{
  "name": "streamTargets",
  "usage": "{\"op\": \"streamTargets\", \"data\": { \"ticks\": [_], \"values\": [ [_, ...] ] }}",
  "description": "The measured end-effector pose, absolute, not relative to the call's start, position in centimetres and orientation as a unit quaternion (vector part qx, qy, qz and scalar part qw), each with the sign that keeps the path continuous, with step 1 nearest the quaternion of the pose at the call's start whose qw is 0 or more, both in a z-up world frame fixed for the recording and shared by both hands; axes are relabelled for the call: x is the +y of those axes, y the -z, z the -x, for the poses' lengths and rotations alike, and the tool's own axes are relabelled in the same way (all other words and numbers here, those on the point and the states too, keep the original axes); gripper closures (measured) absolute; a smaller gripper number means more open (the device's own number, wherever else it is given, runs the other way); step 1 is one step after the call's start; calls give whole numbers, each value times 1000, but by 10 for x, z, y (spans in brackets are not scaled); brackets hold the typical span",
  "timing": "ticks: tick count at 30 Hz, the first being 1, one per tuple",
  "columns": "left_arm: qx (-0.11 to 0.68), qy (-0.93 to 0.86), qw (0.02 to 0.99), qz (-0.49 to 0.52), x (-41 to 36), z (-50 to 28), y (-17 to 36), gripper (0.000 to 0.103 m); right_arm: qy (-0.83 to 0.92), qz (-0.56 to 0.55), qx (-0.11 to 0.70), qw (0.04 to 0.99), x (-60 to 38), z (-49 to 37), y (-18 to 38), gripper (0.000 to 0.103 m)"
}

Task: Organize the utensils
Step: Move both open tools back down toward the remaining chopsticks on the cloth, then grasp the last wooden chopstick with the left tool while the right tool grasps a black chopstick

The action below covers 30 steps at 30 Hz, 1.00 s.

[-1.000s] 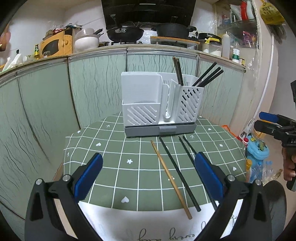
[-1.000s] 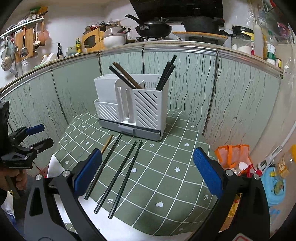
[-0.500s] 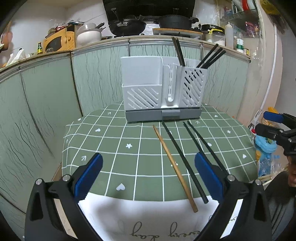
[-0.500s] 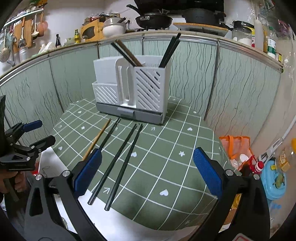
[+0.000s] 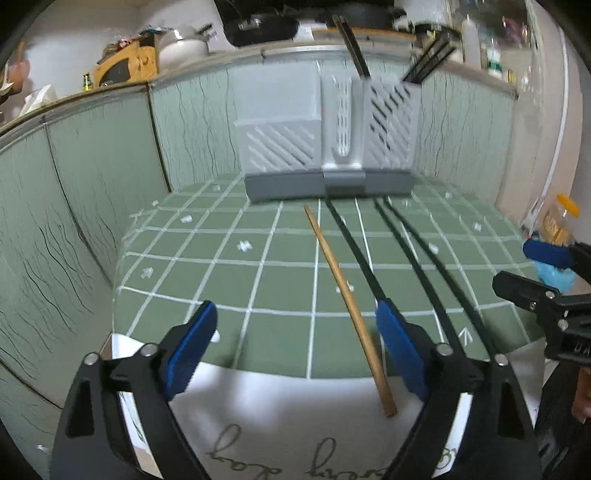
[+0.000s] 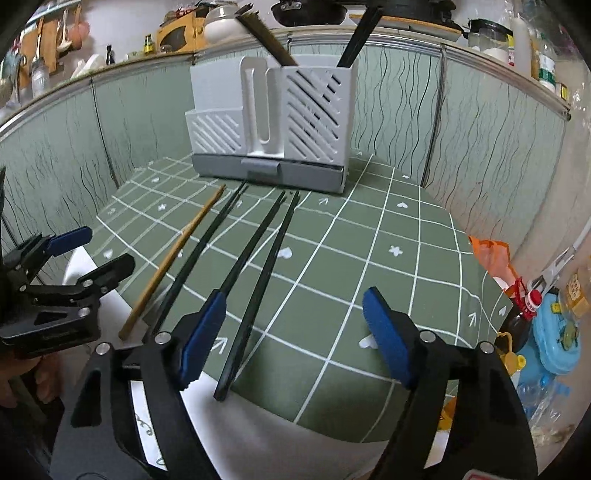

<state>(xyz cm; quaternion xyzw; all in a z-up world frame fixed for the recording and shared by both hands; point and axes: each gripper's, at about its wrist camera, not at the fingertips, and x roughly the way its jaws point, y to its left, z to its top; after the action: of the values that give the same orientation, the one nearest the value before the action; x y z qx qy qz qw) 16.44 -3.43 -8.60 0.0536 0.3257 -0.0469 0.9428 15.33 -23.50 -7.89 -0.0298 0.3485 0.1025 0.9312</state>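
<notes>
A white slotted utensil holder (image 5: 325, 122) (image 6: 273, 110) stands at the back of the green checked table (image 5: 221, 258) (image 6: 369, 240), with dark chopsticks (image 6: 358, 33) upright in it. In front lie one wooden chopstick (image 5: 347, 291) (image 6: 173, 251) and three black chopsticks (image 5: 413, 258) (image 6: 251, 243). My left gripper (image 5: 295, 350) (image 6: 92, 251) hangs low over the table's front edge, its jaws closing; the wooden chopstick runs between them near the right pad, untouched. My right gripper (image 6: 295, 336) (image 5: 532, 269) is closing too, with a black chopstick between its pads, not pressed.
Green panelled cabinets wrap around behind the table, with pans and jars on the counter above. A white cloth with script (image 5: 295, 424) covers the table's front edge. An orange bag (image 6: 491, 258) and a blue toy (image 6: 554, 339) sit on the floor to the right.
Both grippers have sunk toward the table and come closer to the chopstick ends. The blue pads of each now stand nearer together than before.
</notes>
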Motion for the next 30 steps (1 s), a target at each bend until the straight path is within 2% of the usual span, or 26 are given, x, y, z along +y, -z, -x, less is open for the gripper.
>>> {"op": "streamTargets", "data": {
  "ticks": [2,9,12,17,22,24,26,30],
  "values": [
    [332,46,941,-50,-36,-167,90,23,-101,42,348,931,-229,-153,83,40],
    [338,54,938,-54,-46,-167,102,29,-107,59,359,925,-217,-152,97,54],
    [345,62,935,-56,-52,-169,106,41,-107,72,358,925,-212,-151,102,60],
    [344,67,936,-44,-58,-168,111,52,-111,70,366,921,-206,-152,108,72],
    [340,71,937,-38,-63,-166,112,65,-108,41,367,923,-211,-152,110,74],
    [339,71,937,-38,-65,-165,112,68,-108,28,368,923,-212,-151,110,78],
    [339,72,937,-37,-64,-165,112,70,-104,19,368,924,-213,-150,111,87],
    [341,75,937,-26,-61,-164,110,80,-94,1,369,925,-216,-147,112,96]
  ]
}}
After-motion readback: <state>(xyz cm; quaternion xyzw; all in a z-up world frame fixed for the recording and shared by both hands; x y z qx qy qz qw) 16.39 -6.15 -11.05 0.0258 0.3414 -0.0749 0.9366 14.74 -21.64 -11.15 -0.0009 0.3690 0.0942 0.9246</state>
